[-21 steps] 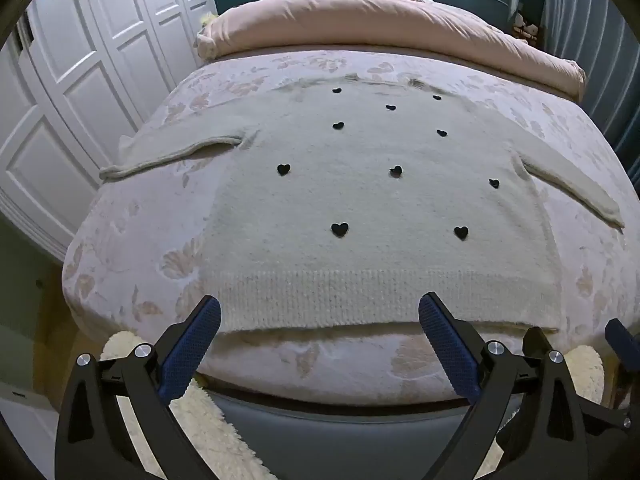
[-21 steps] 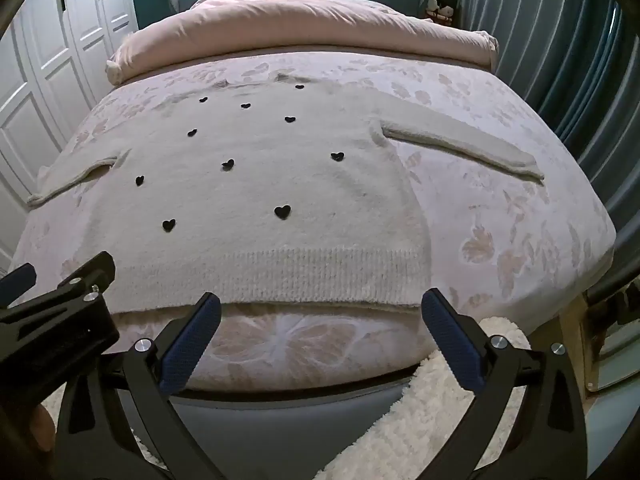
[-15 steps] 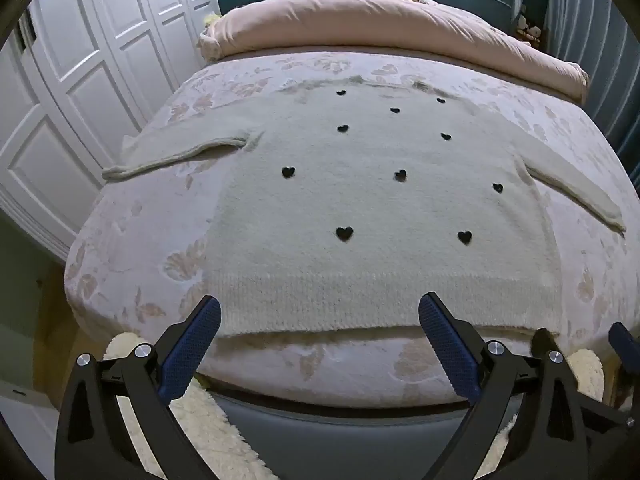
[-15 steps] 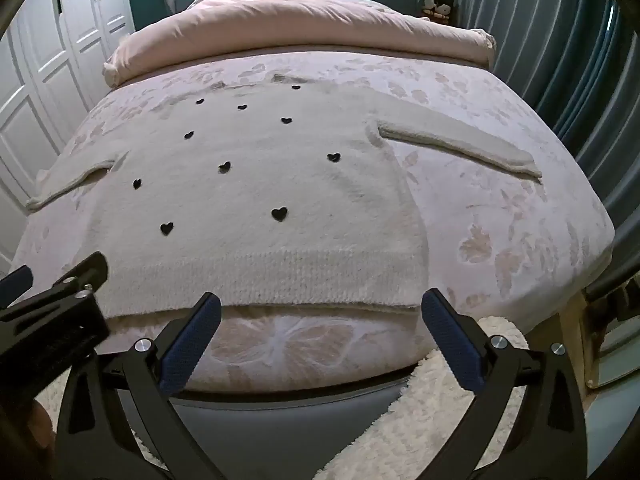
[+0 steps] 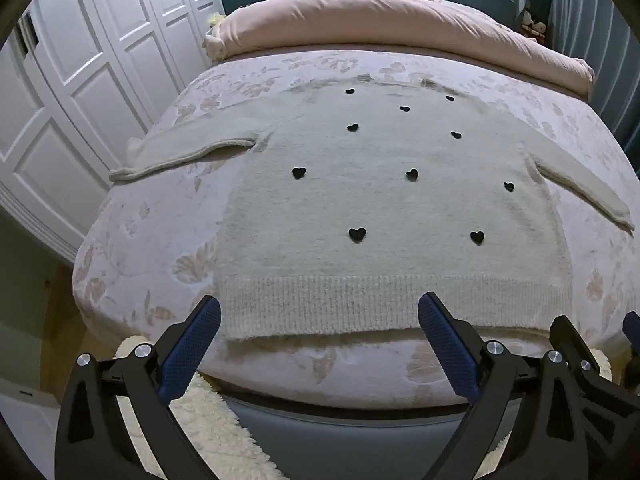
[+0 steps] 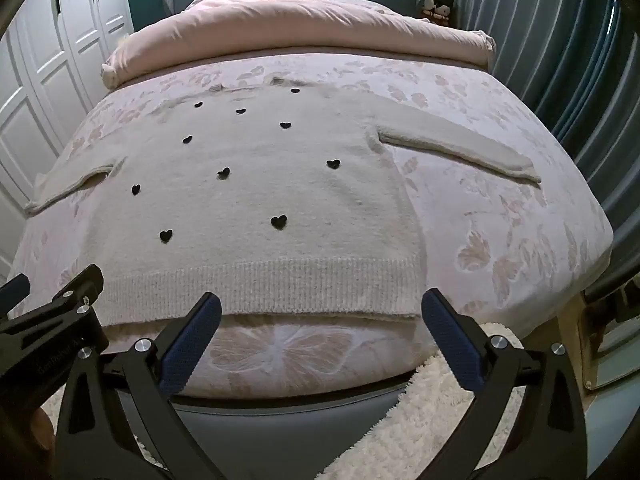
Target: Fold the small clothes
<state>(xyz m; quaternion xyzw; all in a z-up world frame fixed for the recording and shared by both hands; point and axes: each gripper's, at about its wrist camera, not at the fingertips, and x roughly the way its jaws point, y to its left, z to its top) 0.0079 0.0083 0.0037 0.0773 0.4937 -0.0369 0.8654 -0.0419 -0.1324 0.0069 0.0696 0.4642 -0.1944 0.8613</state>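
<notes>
- Left wrist view: the left gripper (image 5: 319, 320) stands with jaws wide apart and nothing between them, poised above the near edge of the bed (image 5: 132, 248).
- Right wrist view: the right gripper (image 6: 321, 320) is likewise spread wide and empty, over the same near edge.
- The sweater (image 5: 384, 208), cream with small black hearts, lies flat and face up on the bed. Its ribbed hem (image 5: 392, 304) runs along the near edge; each sleeve reaches toward a side edge.
- Step in hand, as judged: approach for the first grasp, with no fold yet made.
- Procedure: bring each gripper to one hem corner. Pinch both knit layers squarely between the pads. Lift only enough to clear the bedspread, then carry both corners evenly so the fold line stays straight.
- Caution: the knit is soft and may stretch or sag if only one corner is raised.
- Writing: faint lettering shows on the left gripper's black frame (image 6: 52, 356) in the right wrist view; it cannot be read with confidence. No other labels are visible.
</notes>
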